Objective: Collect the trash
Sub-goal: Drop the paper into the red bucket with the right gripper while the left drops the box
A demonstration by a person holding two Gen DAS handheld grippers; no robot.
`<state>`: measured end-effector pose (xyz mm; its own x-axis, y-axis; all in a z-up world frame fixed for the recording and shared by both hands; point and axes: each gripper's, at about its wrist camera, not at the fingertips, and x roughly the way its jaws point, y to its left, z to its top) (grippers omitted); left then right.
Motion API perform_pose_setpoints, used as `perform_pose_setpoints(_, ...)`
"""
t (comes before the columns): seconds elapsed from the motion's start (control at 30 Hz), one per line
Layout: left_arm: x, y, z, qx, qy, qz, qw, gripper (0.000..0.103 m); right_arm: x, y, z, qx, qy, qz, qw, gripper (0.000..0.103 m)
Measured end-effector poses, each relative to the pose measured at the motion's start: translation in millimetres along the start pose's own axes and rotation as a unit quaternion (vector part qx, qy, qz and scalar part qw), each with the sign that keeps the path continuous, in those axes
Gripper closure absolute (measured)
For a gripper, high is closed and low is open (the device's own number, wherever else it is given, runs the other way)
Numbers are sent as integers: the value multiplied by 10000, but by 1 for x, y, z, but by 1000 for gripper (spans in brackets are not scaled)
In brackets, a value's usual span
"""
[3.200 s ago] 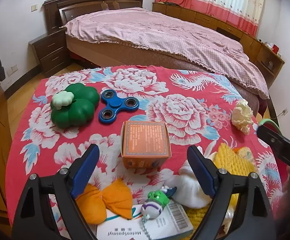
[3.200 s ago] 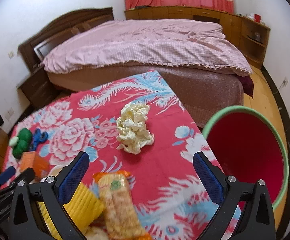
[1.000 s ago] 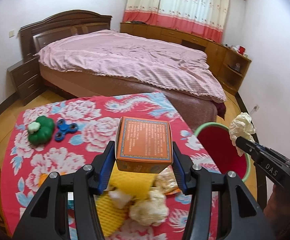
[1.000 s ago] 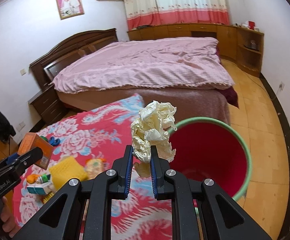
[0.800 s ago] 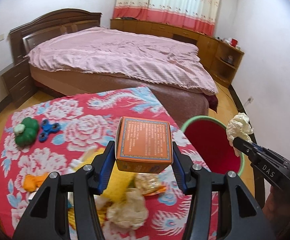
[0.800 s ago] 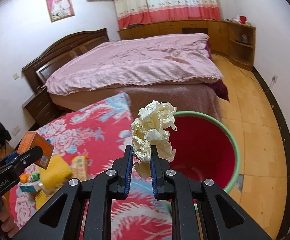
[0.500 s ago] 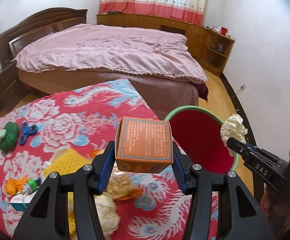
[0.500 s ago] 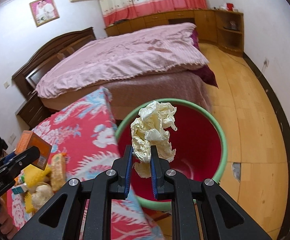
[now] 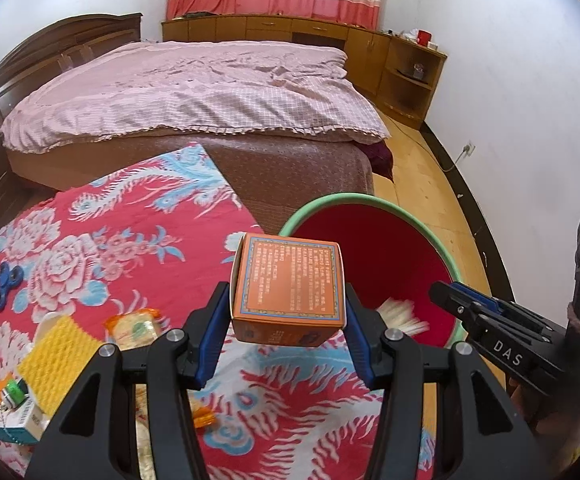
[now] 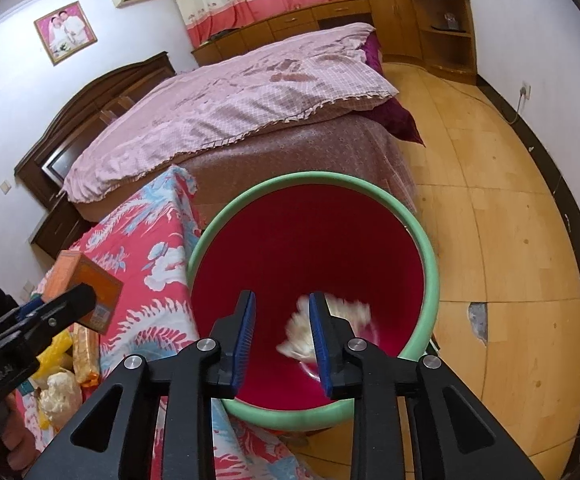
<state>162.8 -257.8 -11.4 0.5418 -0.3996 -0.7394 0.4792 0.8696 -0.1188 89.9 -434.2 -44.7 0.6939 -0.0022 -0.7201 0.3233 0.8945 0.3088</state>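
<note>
Two tongs: right gripper opening, crumpled cream paper wad dropping free into red green-rimmed bin; left gripper clamps orange cardboard box. Centre the box over the bin before letting go.

The bin stands on the floor just beside the right edge of the table, with the bed behind both. The crumpled paper is inside the bin, blurred, below the right gripper, whose jaws are opening above the bin's mouth with nothing between them. The box sits between the pads of the left gripper, over the table's right edge near the bin rim. On the table's left part lie a sponge, a snack packet, a spinner and a small carton. Cabinets line the wall behind the bed.
</note>
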Motion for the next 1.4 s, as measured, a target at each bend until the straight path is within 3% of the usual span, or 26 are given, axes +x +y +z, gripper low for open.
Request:
perform_pose_setpoints(0.13,8,-8,0,88,39,-60,9999,49,-7,-8,0,143,-64,64,9999,67)
perform_pose_setpoints(0.53,28,-42,7,359,107,-568,9977,47,-37,-38,-5,631,-351,-54,9974,64)
perform_pose_setpoints(0.63,26,-46,9,361,70,-618,9974,39,-39,-40,-6,667,-342,-71,9972,63)
perform_pose_setpoints(1.0,-1,-32,5,174,-37,-475,9987,38,-50,-25,-10,529,-366,32,9979,58)
perform_pose_setpoints(1.4,-54,23,-21,-371,-223,-69,9990,38,-64,20,-27,240,-305,265,9989,49)
